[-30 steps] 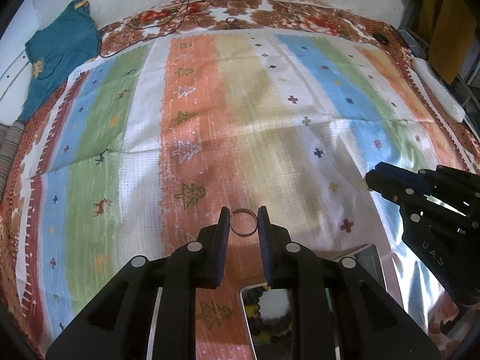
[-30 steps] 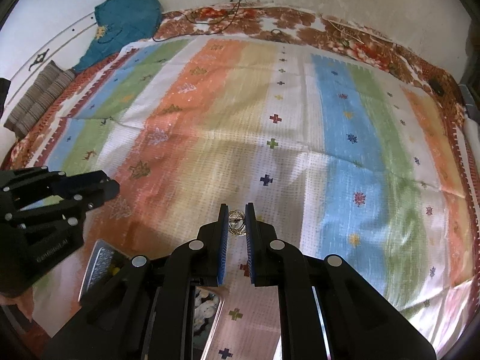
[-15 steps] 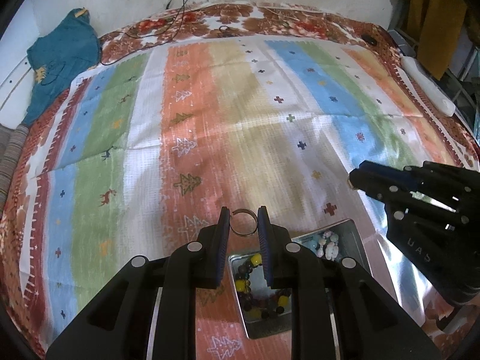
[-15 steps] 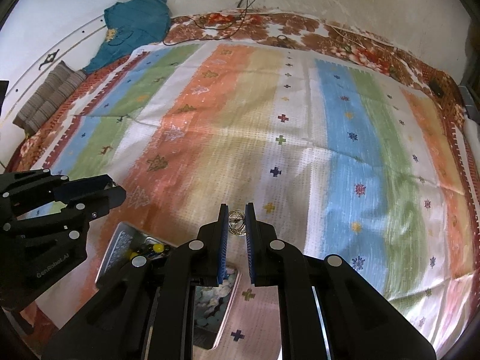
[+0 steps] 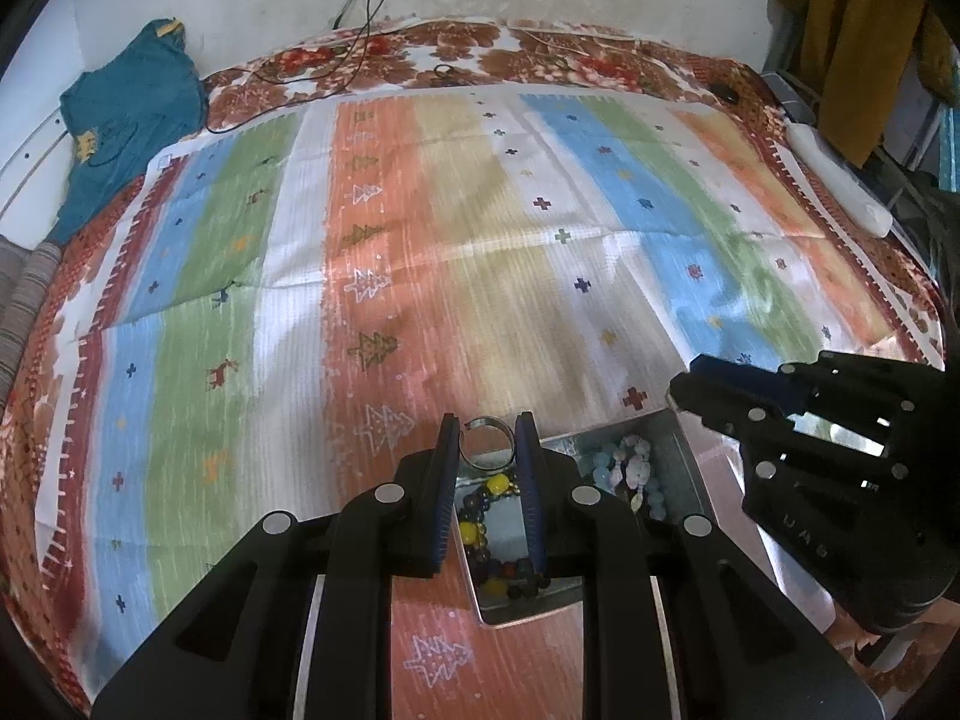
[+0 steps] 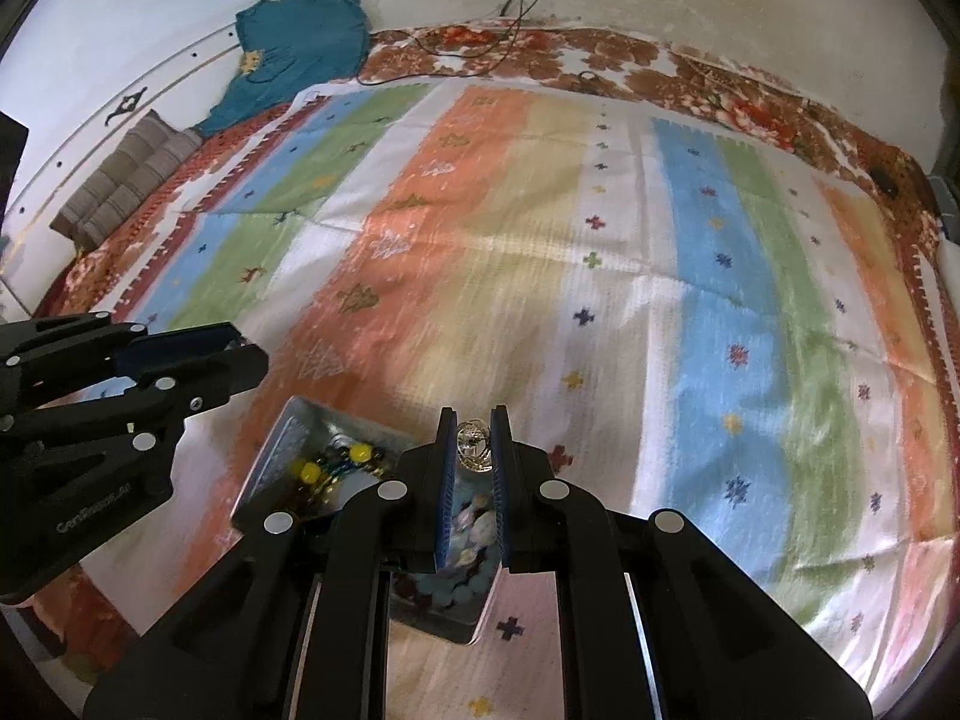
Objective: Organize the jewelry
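Over the shiny metal tray (image 5: 678,438) already holding beads, your left gripper (image 5: 487,429) pinches a plain silver ring (image 5: 487,450) and your right gripper (image 6: 474,420) pinches a small gold ornament (image 6: 474,441), both not yet dropped.

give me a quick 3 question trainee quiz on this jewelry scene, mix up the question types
1. True or false: the left gripper is shut on a plain silver ring.
2. Multiple choice: the right gripper holds a) a yellow bead b) an ornate gold ring c) nothing.
3. Fill in: the metal tin has two compartments; yellow and dark beads lie in one, pale ____ beads in the other.

Key: 1 true; 2 b; 3 blue and white.
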### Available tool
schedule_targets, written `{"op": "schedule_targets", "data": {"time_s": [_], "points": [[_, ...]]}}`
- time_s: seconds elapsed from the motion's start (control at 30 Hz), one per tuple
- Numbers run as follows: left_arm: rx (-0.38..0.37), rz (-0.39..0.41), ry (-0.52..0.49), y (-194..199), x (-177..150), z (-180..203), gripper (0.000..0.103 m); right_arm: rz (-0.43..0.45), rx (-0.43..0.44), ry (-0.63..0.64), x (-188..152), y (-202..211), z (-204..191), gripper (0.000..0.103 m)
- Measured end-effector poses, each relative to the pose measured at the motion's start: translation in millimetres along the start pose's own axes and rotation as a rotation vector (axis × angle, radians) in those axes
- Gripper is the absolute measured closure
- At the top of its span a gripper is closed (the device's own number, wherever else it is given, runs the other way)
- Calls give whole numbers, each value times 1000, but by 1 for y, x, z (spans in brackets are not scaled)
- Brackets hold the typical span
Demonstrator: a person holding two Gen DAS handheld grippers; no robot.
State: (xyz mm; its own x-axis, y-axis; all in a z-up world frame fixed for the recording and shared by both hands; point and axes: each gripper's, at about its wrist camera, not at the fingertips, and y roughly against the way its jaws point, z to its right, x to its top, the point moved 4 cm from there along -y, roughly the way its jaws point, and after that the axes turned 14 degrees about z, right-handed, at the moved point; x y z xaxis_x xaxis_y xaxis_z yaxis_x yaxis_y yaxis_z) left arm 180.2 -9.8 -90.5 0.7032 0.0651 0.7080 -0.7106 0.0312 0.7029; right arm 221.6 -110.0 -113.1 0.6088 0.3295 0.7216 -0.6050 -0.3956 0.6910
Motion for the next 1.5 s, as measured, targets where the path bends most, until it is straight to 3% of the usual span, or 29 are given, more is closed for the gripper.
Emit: {"op": "schedule_targets", "data": {"time_s": [0.33,0.37,0.43,0.47,0.67,0.87,1.1,1.3,1.4,1.5], "points": [[-37,2,16,11,-9,9,83,-5,18,-3,-11,12,-6,90],[-44,6,21,12,-9,9,82,-5,14,0,-13,13,-5,89],[-46,14,29,15,-9,10,77,6,13,5,-14,17,-6,68],[-45,18,33,16,-9,9,77,14,16,0,-14,20,-5,65],[-18,19,54,27,-16,4,75,23,0,8,-18,30,-3,65],[1,48,57,48,-23,3,71,40,-6,37,-27,50,-5,57],[-15,80,41,75,-37,13,54,86,-3,41,-33,74,-5,50],[-24,117,42,96,-49,13,50,119,33,31,-42,96,-9,42],[-22,128,35,103,-55,14,40,126,38,38,-47,101,-12,38],[-19,135,27,108,-59,15,36,135,25,55,-50,105,-14,34]]}}
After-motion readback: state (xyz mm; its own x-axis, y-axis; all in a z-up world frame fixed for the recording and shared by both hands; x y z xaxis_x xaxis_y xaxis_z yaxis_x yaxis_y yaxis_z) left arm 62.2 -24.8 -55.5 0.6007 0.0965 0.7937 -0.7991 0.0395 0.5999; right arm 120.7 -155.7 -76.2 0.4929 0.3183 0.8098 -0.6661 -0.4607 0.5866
